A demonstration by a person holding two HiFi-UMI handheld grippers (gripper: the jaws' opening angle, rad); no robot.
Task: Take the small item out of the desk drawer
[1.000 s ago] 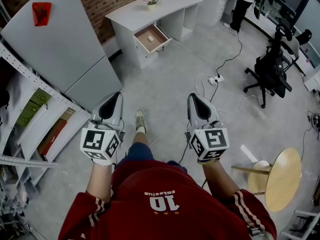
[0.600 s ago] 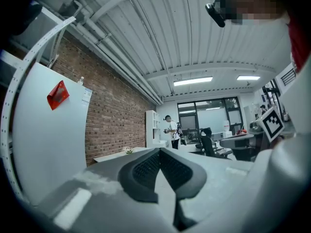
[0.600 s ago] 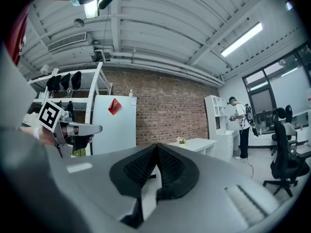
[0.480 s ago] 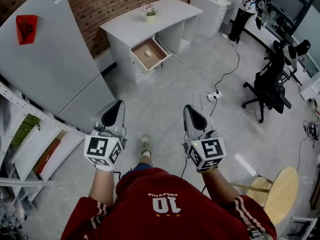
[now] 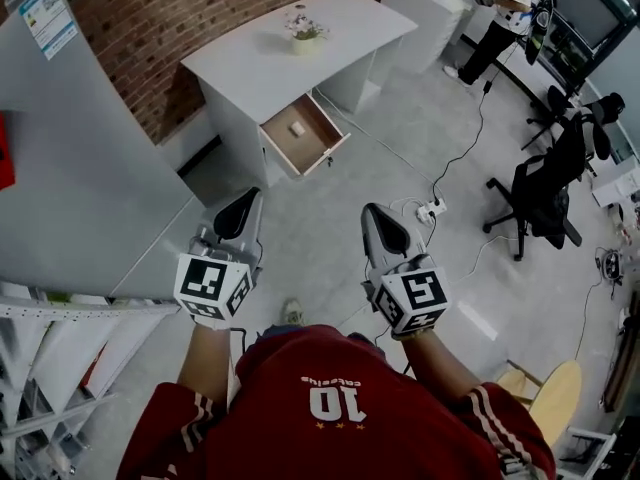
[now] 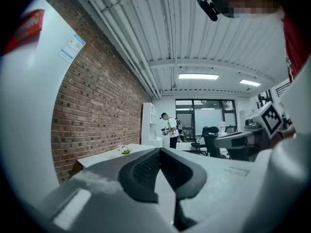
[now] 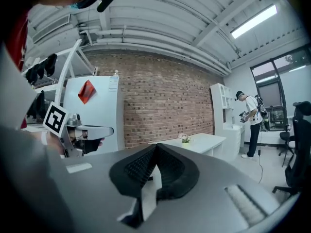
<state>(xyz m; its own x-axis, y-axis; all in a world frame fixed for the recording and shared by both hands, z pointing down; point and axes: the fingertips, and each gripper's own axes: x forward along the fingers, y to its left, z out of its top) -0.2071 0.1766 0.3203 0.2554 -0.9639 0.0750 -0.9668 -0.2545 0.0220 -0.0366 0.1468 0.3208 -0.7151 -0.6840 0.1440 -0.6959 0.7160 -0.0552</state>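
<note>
A white desk (image 5: 262, 52) stands against the brick wall, a few steps ahead of me. Its drawer (image 5: 318, 144) is pulled open, and a small white item (image 5: 296, 128) lies inside on the brown bottom. My left gripper (image 5: 248, 201) and right gripper (image 5: 372, 216) are held side by side at waist height, pointing toward the desk and well short of it. Both are shut with nothing between the pads. A small flower pot (image 5: 305, 30) sits on the desktop. In the left gripper view the jaws (image 6: 160, 150) meet; in the right gripper view the jaws (image 7: 156, 147) meet too.
A tall grey cabinet (image 5: 80, 198) and metal shelving (image 5: 50, 368) line the left. Cables and a power strip (image 5: 432, 208) lie on the floor to the right, beyond them a black office chair (image 5: 545, 183). A wooden stool (image 5: 550, 388) stands at lower right. A person (image 5: 505, 13) stands far back.
The person has walked toward the desk, so the desk and open drawer are nearer and lower in the head view. Both grippers stayed shut and level.
</note>
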